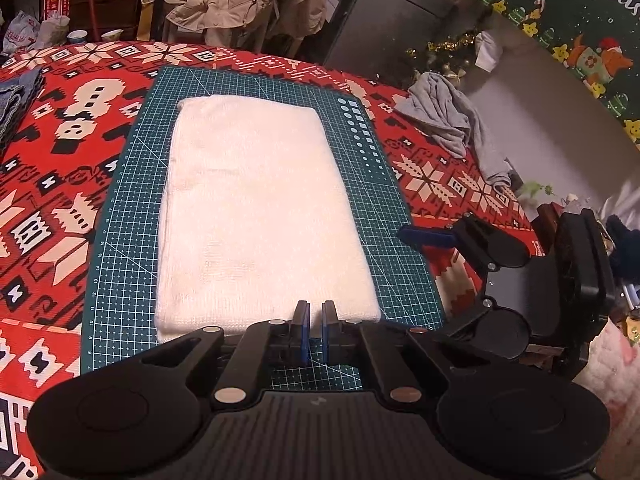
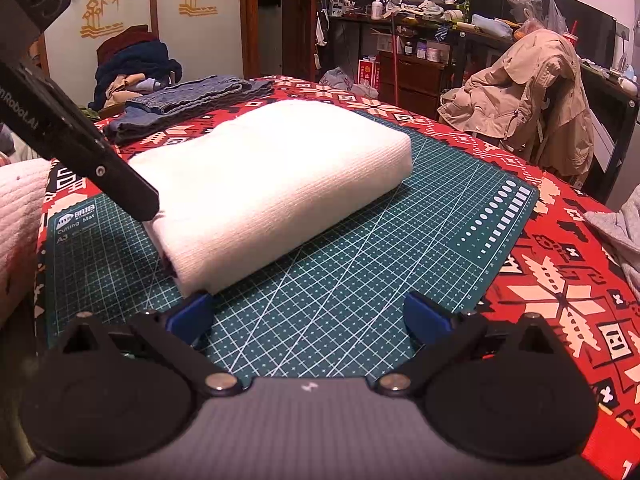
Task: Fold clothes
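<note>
A folded white garment [image 1: 256, 208] lies lengthwise on a green cutting mat [image 1: 120, 240], which rests on a red patterned tablecloth [image 1: 52, 184]. The left gripper [image 1: 316, 330] sits at the garment's near edge, its blue pads nearly together with nothing visibly between them. The right gripper [image 2: 308, 316] stands wide open and empty, one finger just beside the garment's corner. Folded jeans [image 2: 188, 100] lie beyond the mat.

"Cutting Mat A3" on the green mat [image 2: 360, 264]; "Chris" on a banner [image 1: 580, 20].
</note>
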{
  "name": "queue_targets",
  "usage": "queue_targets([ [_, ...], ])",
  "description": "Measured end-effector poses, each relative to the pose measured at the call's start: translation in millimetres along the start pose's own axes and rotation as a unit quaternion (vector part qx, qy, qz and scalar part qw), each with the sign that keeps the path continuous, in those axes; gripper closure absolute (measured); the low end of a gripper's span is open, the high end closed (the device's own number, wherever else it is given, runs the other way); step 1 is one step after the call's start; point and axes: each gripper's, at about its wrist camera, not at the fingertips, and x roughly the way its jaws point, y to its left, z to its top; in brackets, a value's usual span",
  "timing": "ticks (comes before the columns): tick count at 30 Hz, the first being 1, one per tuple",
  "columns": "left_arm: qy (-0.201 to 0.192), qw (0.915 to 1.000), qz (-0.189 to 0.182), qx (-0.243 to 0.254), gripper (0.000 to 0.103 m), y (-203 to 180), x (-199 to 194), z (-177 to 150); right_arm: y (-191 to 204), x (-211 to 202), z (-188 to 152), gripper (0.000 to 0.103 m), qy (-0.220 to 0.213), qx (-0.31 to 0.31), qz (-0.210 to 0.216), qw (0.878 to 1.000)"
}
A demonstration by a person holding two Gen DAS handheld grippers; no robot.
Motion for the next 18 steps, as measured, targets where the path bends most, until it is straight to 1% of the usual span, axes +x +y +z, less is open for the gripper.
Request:
queue_targets([
  [3, -0.006, 1.0, -0.001, 0.003, 0.099, -0.6, -3.2, 3.3, -0.5, -2.3, -0.4, 0.001, 0.004, 0.007, -0.008, 1.0],
  [6, -0.016, 0.9998, -0.002, 0.009, 0.099, -1.3, -7.9, 8.0, -5.8, -12.3, -0.5, 0.001, 0.013, 0.033, -0.018, 0.999],
  [8, -0.021, 0.9997, -0.004, 0.01, 0.099, 0.5, -9.8, 11.3, -7.3, -25.8, -0.1, 0.001, 0.005, 0.048, -0.02, 0.999],
  [12, -0.025, 0.9996, -0.007, 0.011, 0.099, 4.4, -9.8, 15.8, 5.8, -52.2, 7.8, 0.001, -0.014, 0.048, -0.044, 0.998],
  [14, -0.024, 0.9996, -0.009, 0.013, 0.099, 6.5, -8.9, 14.5, 16.0, -58.4, 12.5, 0.002, -0.022, 0.059, -0.032, 0.997],
  [16, -0.02, 0.9996, -0.007, 0.02, 0.099, 7.4, -8.0, 10.7, 25.8, -57.6, 15.3, 0.005, -0.025, 0.072, -0.019, 0.997],
  [18, -0.02, 0.9995, -0.003, 0.025, 0.099, 9.2, -10.0, 6.3, 36.5, -53.9, 16.5, 0.016, -0.02, 0.08, -0.015, 0.997],
])
